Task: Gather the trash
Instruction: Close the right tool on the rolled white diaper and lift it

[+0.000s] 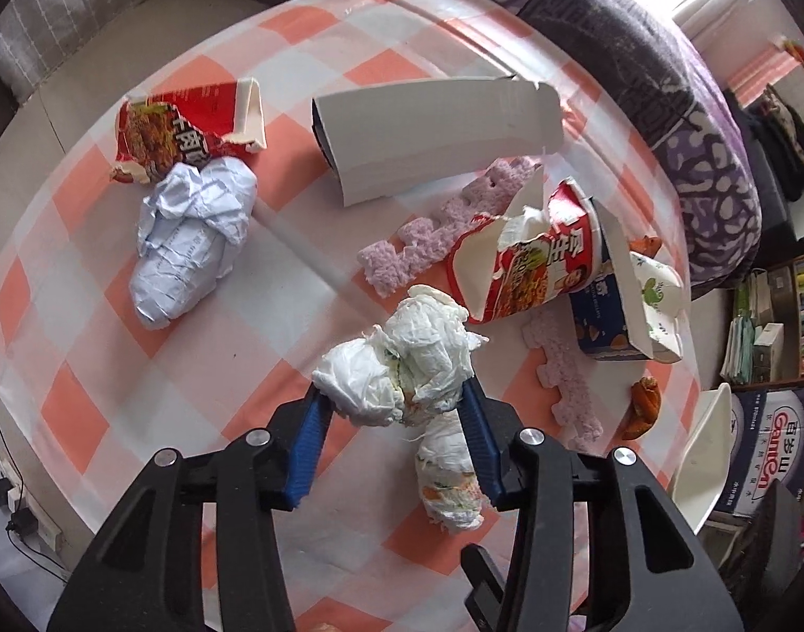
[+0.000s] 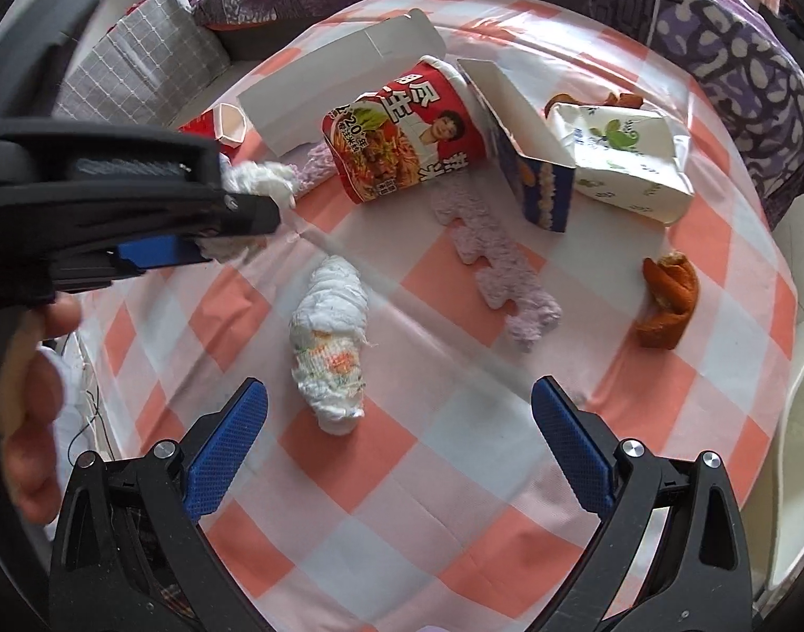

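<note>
The left tongs (image 1: pixel 396 395) have their blue pads pressed on either side of a crumpled white tissue wad (image 1: pixel 396 363), gripping it at its near edge just above the checked worktop (image 1: pixel 191 368); the right wrist view confirms white paper bunched in those tongs (image 2: pixel 212 242). The right tongs (image 2: pixel 399 421) stand wide with nothing between them, poised over a second tissue roll (image 2: pixel 330 353), stained orange and green, that lies flat on the cloth just ahead of the pads. To finish this pick well, the left grip should probably take more of the wad before lifting, since loose tissue held by an edge may tear or unravel, and it should rise straight so trailing paper does not drag the roll lying next to it. The right tongs would do best to straddle the roll across its narrow middle. Further out lie more trash: a crushed noodle cup (image 2: pixel 402 131), a blue carton (image 2: pixel 538 184), purple foam strips (image 2: pixel 496 268), orange peel (image 2: pixel 667 305), a white box (image 1: pixel 433 131) and crumpled paper (image 1: pixel 191 242).
</note>
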Available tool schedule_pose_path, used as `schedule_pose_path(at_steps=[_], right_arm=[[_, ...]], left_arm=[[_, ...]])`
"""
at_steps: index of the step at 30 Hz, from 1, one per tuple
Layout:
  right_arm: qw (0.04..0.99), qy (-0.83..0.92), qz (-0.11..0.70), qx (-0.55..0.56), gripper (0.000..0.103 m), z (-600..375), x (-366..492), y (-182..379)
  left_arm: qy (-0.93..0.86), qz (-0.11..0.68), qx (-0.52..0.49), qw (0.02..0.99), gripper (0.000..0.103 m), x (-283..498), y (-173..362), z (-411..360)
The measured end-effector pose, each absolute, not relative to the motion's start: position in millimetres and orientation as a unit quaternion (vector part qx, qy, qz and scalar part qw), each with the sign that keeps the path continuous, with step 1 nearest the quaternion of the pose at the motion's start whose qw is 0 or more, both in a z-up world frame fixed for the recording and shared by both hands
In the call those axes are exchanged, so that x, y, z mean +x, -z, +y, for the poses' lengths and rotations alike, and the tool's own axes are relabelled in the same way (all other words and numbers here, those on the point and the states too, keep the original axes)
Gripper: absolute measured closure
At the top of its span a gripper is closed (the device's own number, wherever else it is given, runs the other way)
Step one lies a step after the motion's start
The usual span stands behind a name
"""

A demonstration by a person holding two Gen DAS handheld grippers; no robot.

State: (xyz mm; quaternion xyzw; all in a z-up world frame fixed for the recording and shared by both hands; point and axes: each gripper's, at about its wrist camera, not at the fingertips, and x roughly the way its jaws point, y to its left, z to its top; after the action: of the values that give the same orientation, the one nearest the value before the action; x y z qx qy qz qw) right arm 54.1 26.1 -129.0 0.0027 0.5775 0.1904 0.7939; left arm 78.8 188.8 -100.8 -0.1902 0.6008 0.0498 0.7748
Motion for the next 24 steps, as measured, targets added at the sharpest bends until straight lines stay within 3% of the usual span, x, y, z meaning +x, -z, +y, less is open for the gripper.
schedule_pose_path(at_steps=[7,13,16,18,24], right_arm=[[0.789,-0.183,0.586,0.015,0.012,43,66,141],[0.788,-0.178,0.590,0.001,0.029,59,75,151],[0.792,-0.180,0.584,-0.006,0.048,65,79,154],[0.793,-0.186,0.580,-0.010,0.072,68,82,153],[0.815,-0.180,0.550,-0.008,0.073,62,84,137]], left_arm=[[-0.043,0.570,-0.196,0.797,0.056,78,72,194],[-0.051,0.567,-0.202,0.797,0.056,78,74,195],[-0.052,0.568,-0.202,0.796,0.056,78,75,197],[-0.053,0.568,-0.202,0.796,0.055,77,75,198],[-0.048,0.557,-0.204,0.803,0.055,77,71,194]])
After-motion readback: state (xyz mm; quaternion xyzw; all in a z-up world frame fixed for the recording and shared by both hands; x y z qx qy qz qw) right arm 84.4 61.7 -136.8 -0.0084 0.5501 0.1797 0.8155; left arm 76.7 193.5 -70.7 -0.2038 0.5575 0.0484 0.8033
